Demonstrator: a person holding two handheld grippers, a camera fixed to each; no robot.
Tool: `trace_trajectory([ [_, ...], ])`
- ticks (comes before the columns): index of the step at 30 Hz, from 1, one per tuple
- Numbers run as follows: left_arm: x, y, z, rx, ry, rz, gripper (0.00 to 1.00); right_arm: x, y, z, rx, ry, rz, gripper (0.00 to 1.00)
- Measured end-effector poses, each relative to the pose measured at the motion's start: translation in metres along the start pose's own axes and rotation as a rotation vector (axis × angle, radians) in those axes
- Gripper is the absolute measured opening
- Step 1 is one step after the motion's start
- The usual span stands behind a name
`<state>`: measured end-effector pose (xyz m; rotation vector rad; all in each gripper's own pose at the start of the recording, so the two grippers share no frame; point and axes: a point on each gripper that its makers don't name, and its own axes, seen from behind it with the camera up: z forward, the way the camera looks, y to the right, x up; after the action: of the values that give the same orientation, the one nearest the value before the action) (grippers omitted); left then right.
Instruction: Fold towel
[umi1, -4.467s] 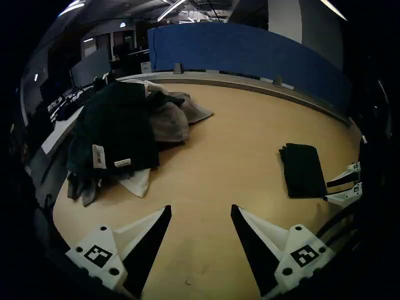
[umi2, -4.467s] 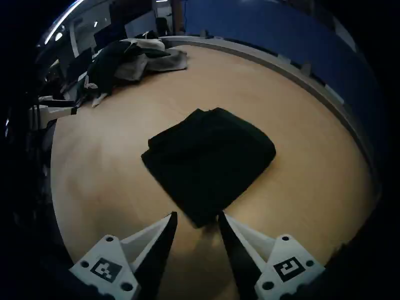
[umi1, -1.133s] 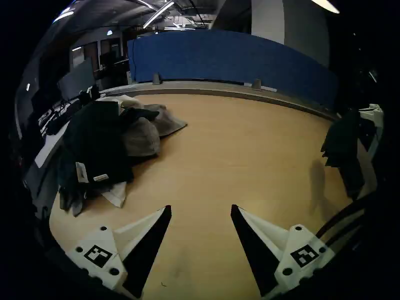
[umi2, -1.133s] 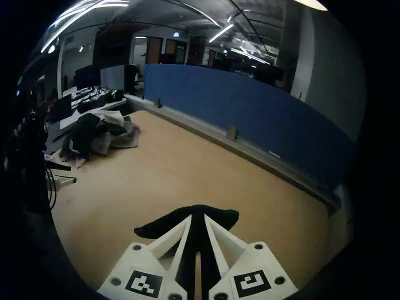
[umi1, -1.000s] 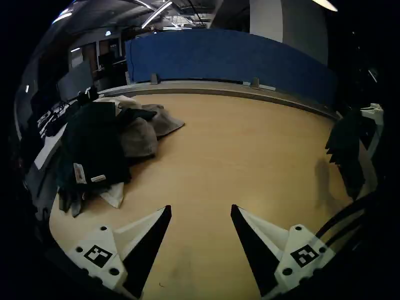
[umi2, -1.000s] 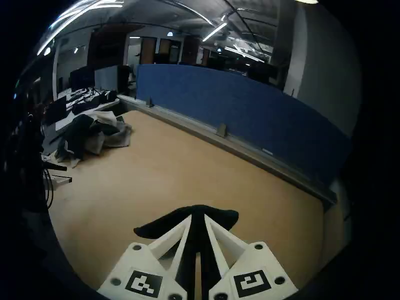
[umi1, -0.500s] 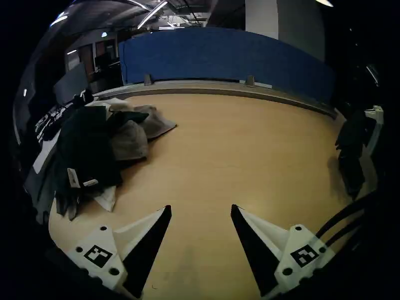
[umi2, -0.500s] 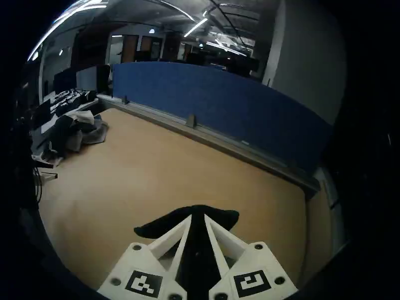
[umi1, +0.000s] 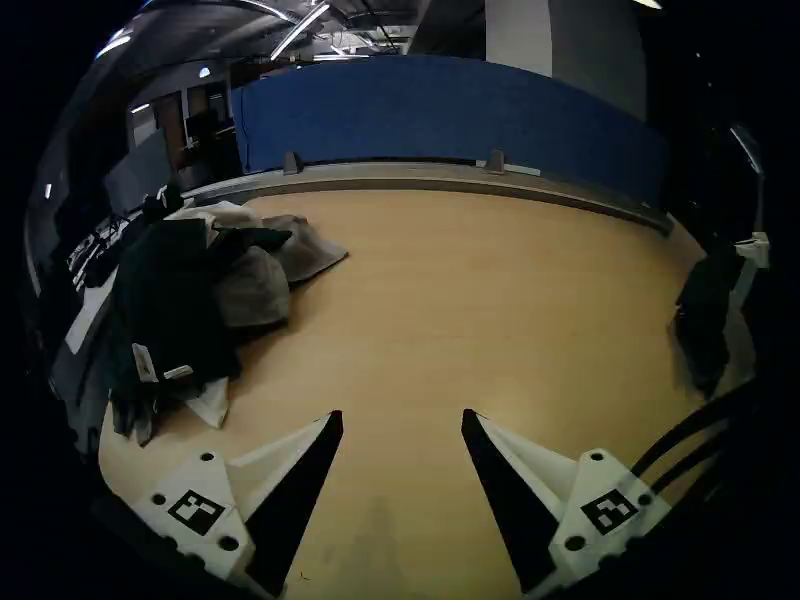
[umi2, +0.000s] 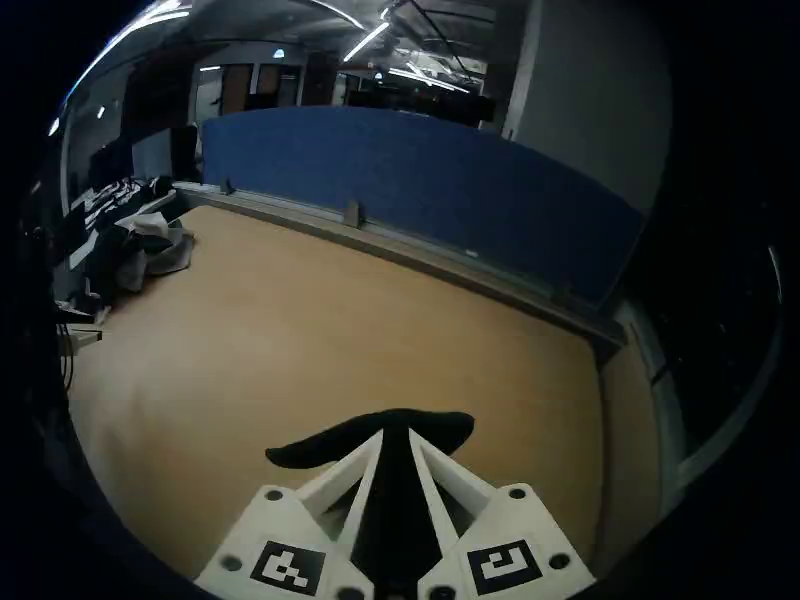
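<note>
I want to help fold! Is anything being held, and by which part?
The right hand-held gripper pinches the towel by a bunched edge. The left hand-held gripper holds nothing.

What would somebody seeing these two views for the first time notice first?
First, the dark towel pinched in the shut right gripper, held up above the tan table. Next, in the left gripper view, the heap of dark and grey cloths piled at the table's left edge, with the long blue partition along the far side. The left gripper hovers open over bare wood.
</note>
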<state>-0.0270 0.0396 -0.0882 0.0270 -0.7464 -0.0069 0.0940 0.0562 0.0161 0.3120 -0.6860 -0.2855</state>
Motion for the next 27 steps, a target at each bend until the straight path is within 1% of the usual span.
trace_trajectory([
  [6, -0.002, 0.001, -0.001, -0.002, -0.004, 0.005, 0.88, -0.044, 0.020, -0.012, -0.043, -0.054, 0.035, 0.03],
  [11, -0.003, 0.004, -0.002, -0.003, -0.006, 0.015, 0.88, -0.090, 0.038, -0.020, -0.082, -0.104, 0.089, 0.03],
  [16, -0.004, 0.007, -0.002, -0.005, -0.010, 0.027, 0.88, -0.132, 0.050, -0.025, -0.116, -0.142, 0.155, 0.03],
  [21, -0.005, 0.011, -0.003, -0.007, -0.012, 0.037, 0.88, -0.169, 0.057, -0.028, -0.142, -0.176, 0.211, 0.03],
  [27, -0.007, 0.013, -0.004, -0.007, -0.014, 0.042, 0.88, -0.209, 0.054, -0.024, -0.151, -0.223, 0.254, 0.03],
])
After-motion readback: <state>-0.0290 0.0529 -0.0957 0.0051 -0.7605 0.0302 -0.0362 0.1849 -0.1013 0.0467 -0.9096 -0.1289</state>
